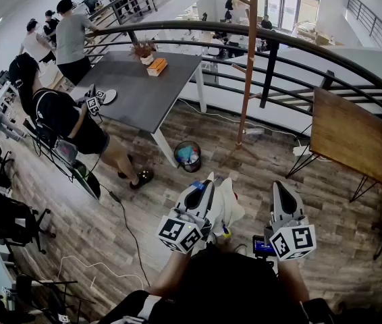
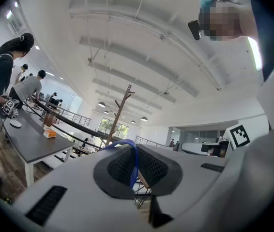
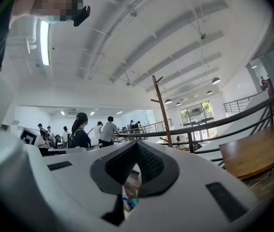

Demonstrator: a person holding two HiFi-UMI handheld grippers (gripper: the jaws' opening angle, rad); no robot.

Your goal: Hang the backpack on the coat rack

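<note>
The wooden coat rack (image 1: 248, 59) stands by the curved railing, a few steps ahead of me; it also rises in the left gripper view (image 2: 118, 114) and the right gripper view (image 3: 161, 111). My left gripper (image 1: 198, 189) is shut on the backpack's blue top loop (image 2: 133, 164), which runs between its pads. The white backpack (image 1: 231, 205) hangs just right of that gripper, close to my body. My right gripper (image 1: 283, 190) points forward beside it, its jaws (image 3: 137, 147) shut with nothing between them; a bit of the backpack (image 3: 129, 201) shows below them.
A grey table (image 1: 144, 90) stands ahead on the left, a person (image 1: 63, 117) beside it. A round bin (image 1: 188, 155) sits on the floor near the rack's base. A wooden table (image 1: 353, 137) is at the right. The dark railing (image 1: 292, 46) runs behind the rack.
</note>
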